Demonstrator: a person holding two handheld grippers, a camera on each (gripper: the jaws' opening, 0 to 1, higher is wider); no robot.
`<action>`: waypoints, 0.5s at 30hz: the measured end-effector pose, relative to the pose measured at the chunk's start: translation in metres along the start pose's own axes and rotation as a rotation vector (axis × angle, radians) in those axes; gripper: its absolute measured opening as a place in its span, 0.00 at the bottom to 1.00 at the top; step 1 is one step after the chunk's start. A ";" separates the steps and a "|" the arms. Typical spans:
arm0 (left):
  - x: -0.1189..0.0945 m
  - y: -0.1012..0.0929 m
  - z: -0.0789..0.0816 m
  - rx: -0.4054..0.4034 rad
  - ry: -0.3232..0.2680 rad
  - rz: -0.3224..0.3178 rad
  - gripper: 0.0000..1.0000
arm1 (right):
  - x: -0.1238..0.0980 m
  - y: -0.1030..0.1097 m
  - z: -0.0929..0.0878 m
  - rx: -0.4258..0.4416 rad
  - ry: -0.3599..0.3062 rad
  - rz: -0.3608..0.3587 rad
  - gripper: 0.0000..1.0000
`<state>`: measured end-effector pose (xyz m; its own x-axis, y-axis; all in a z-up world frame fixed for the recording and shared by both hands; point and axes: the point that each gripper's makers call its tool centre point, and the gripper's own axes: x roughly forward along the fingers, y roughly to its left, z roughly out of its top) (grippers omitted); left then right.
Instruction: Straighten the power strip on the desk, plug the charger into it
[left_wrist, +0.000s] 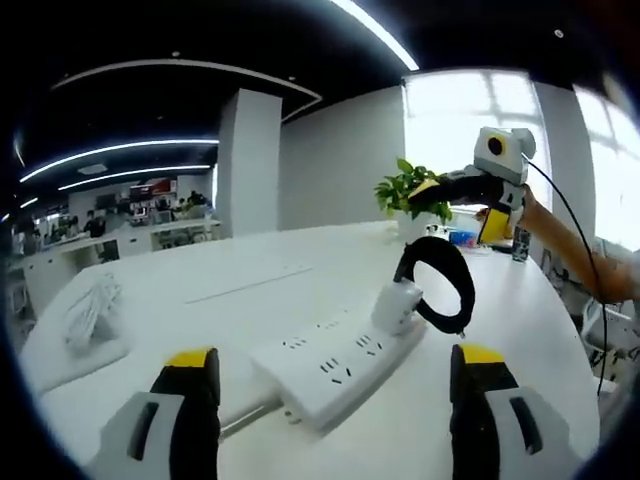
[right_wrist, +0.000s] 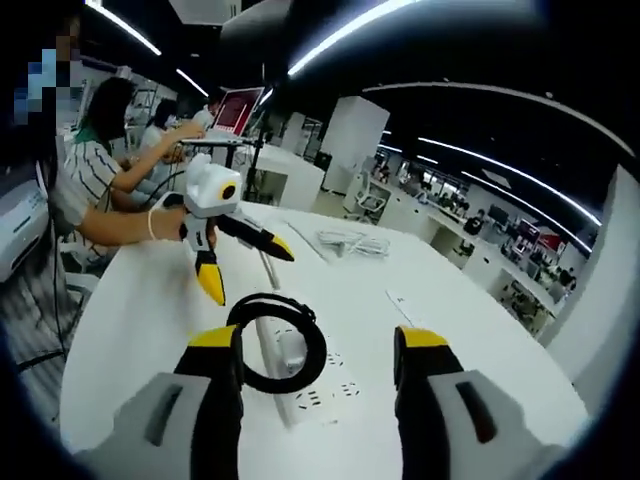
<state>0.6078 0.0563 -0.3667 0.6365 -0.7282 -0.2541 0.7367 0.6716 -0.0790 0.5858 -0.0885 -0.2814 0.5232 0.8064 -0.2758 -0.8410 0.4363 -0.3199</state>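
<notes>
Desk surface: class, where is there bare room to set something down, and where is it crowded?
Bare desk lies between the power strip and the bundled white cable. More lies beyond the charger toward the plant. Crowded: the strip's end, where the charger and its black cord loop sit.

power strip (left_wrist: 335, 372): white, flat on desk | charger (left_wrist: 397, 303): white, plugged in, black cable looped

My white desk (left_wrist: 200, 290) carries 1 white power strip (left_wrist: 335, 365) with the charger (left_wrist: 397, 303) plugged in, its black cable (left_wrist: 445, 285) coiled, plus a bundled white cord (left_wrist: 92, 308).
</notes>
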 end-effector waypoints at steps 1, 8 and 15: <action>-0.001 0.000 0.002 -0.002 -0.011 0.003 0.97 | -0.003 0.001 0.000 0.015 -0.027 -0.009 0.65; -0.010 0.004 0.009 0.009 -0.038 0.024 0.97 | -0.013 0.010 -0.016 0.039 -0.069 -0.084 0.70; -0.018 0.001 0.003 0.032 -0.044 0.033 0.97 | -0.011 0.017 -0.026 0.052 -0.098 -0.153 0.78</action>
<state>0.5974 0.0693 -0.3597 0.6694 -0.7115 -0.2136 0.7217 0.6910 -0.0400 0.5694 -0.1001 -0.3076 0.6316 0.7631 -0.1371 -0.7601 0.5746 -0.3035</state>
